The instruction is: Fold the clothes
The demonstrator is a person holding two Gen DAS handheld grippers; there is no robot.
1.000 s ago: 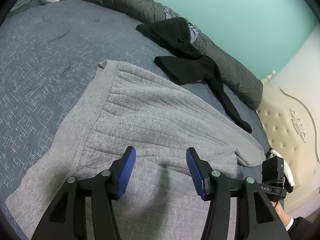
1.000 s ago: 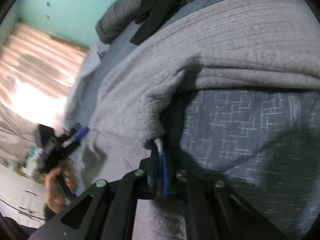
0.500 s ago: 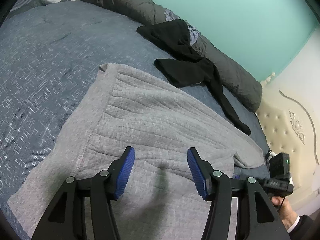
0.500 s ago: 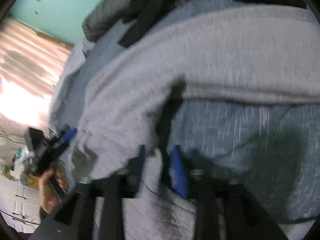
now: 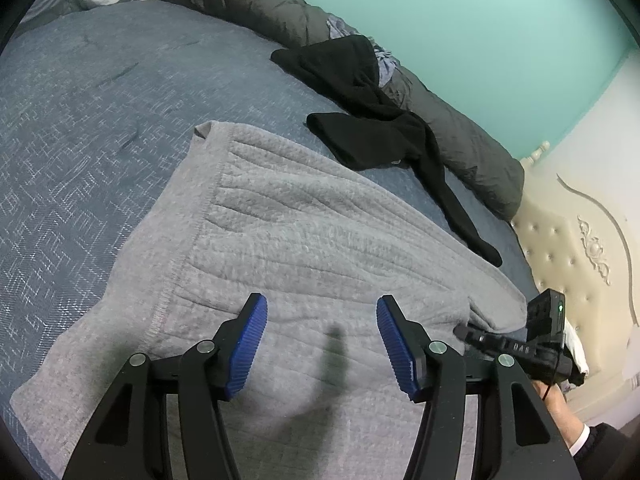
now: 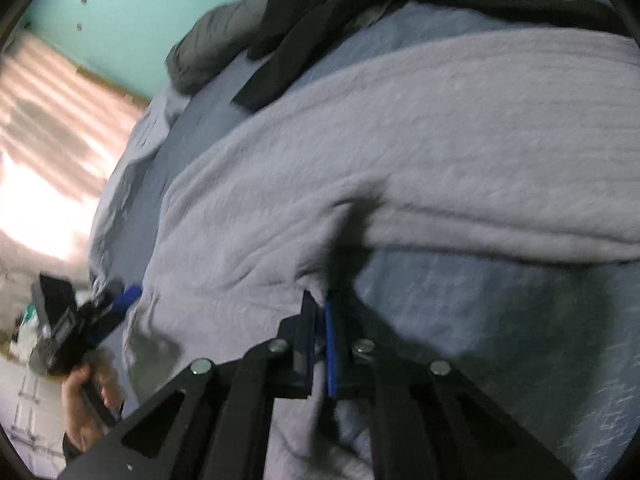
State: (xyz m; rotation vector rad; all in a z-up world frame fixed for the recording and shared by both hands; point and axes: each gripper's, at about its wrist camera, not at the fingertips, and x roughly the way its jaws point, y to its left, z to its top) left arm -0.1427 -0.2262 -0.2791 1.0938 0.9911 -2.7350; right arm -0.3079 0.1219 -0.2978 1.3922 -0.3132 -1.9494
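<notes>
A grey ribbed sweatshirt [image 5: 304, 248] lies spread on the blue bed cover [image 5: 80, 128]. My left gripper [image 5: 318, 316] is open and empty just above the grey fabric near its front part. In the right wrist view the same grey sweatshirt [image 6: 400, 152] fills the frame, and my right gripper [image 6: 320, 312] is shut on a fold of its edge. The right gripper also shows in the left wrist view [image 5: 516, 348] at the garment's right edge. The right wrist view is blurred.
A black garment [image 5: 372, 120] lies beyond the grey one, partly over a dark grey rolled duvet [image 5: 460, 128] along the teal wall. A cream padded headboard [image 5: 572, 248] stands at the right. Blue bed cover stretches to the left.
My right gripper was shut on the fabric, opened half a second ago, and is shut on the edge again. My left gripper has stayed open and barely shifted.
</notes>
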